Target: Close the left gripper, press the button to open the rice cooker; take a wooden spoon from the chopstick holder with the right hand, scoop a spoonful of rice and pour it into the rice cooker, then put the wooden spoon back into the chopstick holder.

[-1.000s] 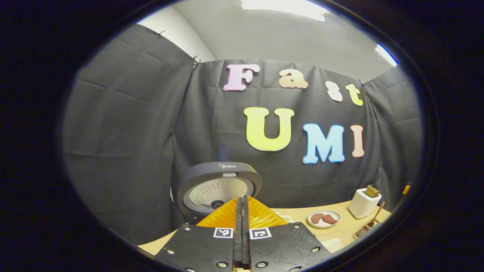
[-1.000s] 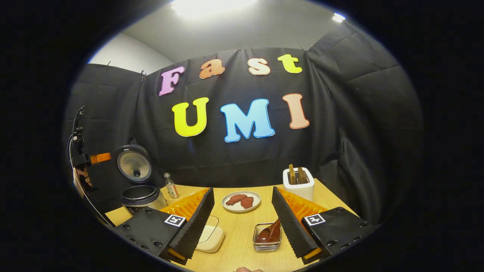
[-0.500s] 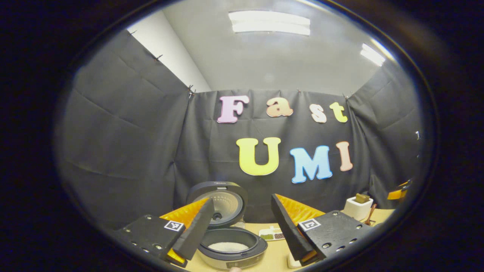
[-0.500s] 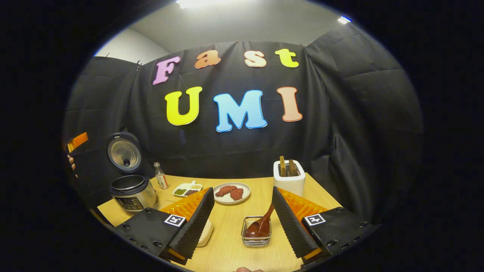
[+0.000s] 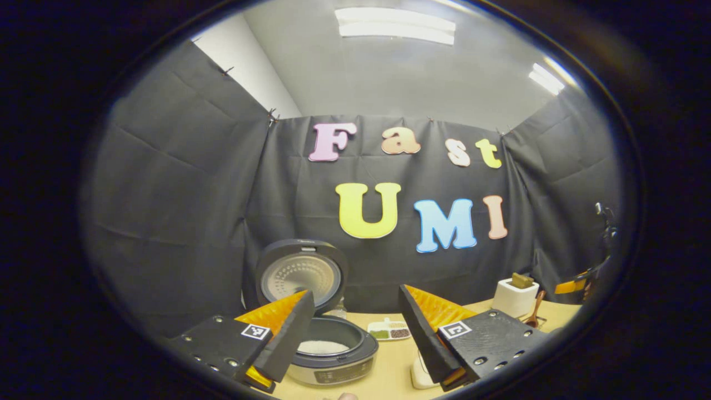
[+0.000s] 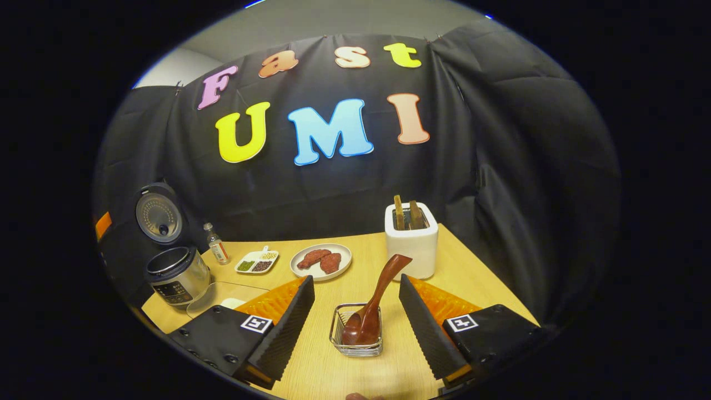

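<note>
The rice cooker [image 5: 332,360] stands open with its lid [image 5: 300,274] tipped up and white rice in the pot. My left gripper [image 5: 355,339] hangs open above and in front of it. In the right gripper view the rice cooker [image 6: 176,275] sits at the table's left edge. A wooden spoon [image 6: 375,303] leans bowl-down in the wire chopstick holder [image 6: 356,339], its handle pointing up and right. My right gripper [image 6: 355,328] is open, its fingers either side of the holder and a little nearer to me. A clear rice container [image 6: 219,294] lies beside the cooker.
A white toaster [image 6: 411,240] with two slices stands at the back right. A plate of meat [image 6: 321,260], a small divided dish [image 6: 256,261] and a little bottle [image 6: 215,244] sit along the back. The table's right edge [image 6: 494,289] runs close to the toaster.
The left gripper went from shut to open and drew back from the cooker, whose open pot came into view. The right gripper moved down and forward toward the chopstick holder.
</note>
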